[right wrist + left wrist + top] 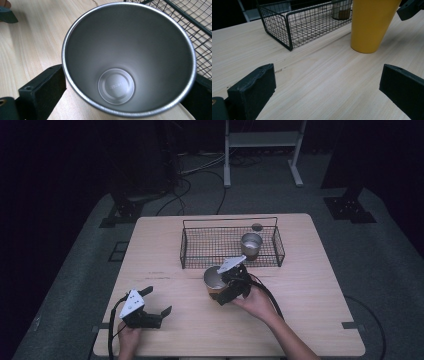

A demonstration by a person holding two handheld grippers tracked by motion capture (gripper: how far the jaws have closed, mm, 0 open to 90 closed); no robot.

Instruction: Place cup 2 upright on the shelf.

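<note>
Dim lab or studio: lone wooden table (310, 320), floor cables (200, 170), stand bases (350, 209).

My left gripper (150, 307) sits low at the near left, held in my left hand (131, 336), its two fingers (253, 86) spread wide apart with nothing between them. My right hand (260, 302) reaches forward toward the middle, forearm angled in from the lower right. My right gripper (231, 282) tilts downward, its fingers (41, 87) pressed against both sides of what they hold.
</note>
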